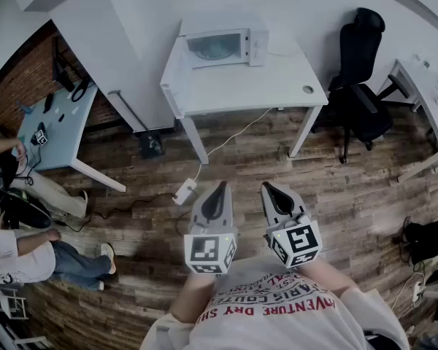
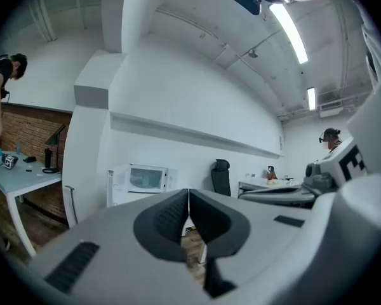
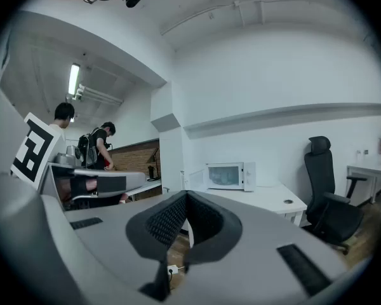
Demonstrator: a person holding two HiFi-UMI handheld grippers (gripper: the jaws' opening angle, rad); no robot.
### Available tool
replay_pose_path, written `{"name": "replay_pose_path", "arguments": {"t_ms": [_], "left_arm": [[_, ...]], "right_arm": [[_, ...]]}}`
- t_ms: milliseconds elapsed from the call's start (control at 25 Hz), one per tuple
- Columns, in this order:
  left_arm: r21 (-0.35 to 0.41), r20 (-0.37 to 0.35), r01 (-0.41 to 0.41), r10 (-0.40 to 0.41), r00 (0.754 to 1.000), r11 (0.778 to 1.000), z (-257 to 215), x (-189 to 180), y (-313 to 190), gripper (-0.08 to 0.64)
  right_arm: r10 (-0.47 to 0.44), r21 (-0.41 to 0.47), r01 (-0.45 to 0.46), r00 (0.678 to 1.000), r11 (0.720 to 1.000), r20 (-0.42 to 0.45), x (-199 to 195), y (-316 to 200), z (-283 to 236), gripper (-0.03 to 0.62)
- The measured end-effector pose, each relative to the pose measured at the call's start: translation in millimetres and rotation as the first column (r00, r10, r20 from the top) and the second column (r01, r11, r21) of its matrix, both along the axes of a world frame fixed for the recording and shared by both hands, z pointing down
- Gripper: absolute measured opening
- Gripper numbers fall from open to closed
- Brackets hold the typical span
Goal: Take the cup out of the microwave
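Observation:
A white microwave (image 1: pixel 223 44) stands at the back of a white table (image 1: pixel 241 86), its door closed. It also shows far off as the microwave (image 2: pixel 146 178) in the left gripper view and the microwave (image 3: pixel 228 175) in the right gripper view. No cup can be made out behind its glass. My left gripper (image 1: pixel 220 186) and right gripper (image 1: pixel 267 187) are held side by side over the wooden floor, well short of the table, both pointing at it. The left gripper (image 2: pixel 188 193) has its jaws pressed together with nothing in them. The right gripper (image 3: pixel 186 196) is shut and empty too.
A black office chair (image 1: pixel 361 71) stands right of the table, with another desk (image 1: pixel 423 86) beyond it. A pale blue table (image 1: pixel 55 133) and seated people (image 1: pixel 29 254) are at the left. A white power adapter (image 1: pixel 184 192) and cable lie on the floor ahead.

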State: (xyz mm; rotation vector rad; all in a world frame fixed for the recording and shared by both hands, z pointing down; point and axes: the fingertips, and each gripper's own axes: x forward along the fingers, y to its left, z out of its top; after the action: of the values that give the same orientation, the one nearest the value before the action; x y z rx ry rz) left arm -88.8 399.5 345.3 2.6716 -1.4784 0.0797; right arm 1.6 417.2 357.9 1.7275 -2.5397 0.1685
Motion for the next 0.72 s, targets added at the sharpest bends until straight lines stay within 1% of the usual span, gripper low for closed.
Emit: {"name": "replay_pose_path", "arguments": {"t_ms": [240,480,720], "left_arm": [[-0.016,-0.003,0.006,-0.006,1.000,1.000,2,-5,-8,0.008],[-0.041,-0.020,0.004,-0.005,1.000,0.999,8,-12,-15,0.008],[-0.064,-0.036,-0.026,0.023,0.999,0.998,13,-33,-32,0.008]], "right_arm": [[-0.004,-0.003,0.004,1.000,1.000,0.004,-3,-8,0,0.012],[0.025,-0.027,-0.024,0.998,0.999,0.050,-6,-15,3,0.012],[0.051,-0.039,-0.050,0.998,0.998,0.025,-30,-31,6,0.012]]}}
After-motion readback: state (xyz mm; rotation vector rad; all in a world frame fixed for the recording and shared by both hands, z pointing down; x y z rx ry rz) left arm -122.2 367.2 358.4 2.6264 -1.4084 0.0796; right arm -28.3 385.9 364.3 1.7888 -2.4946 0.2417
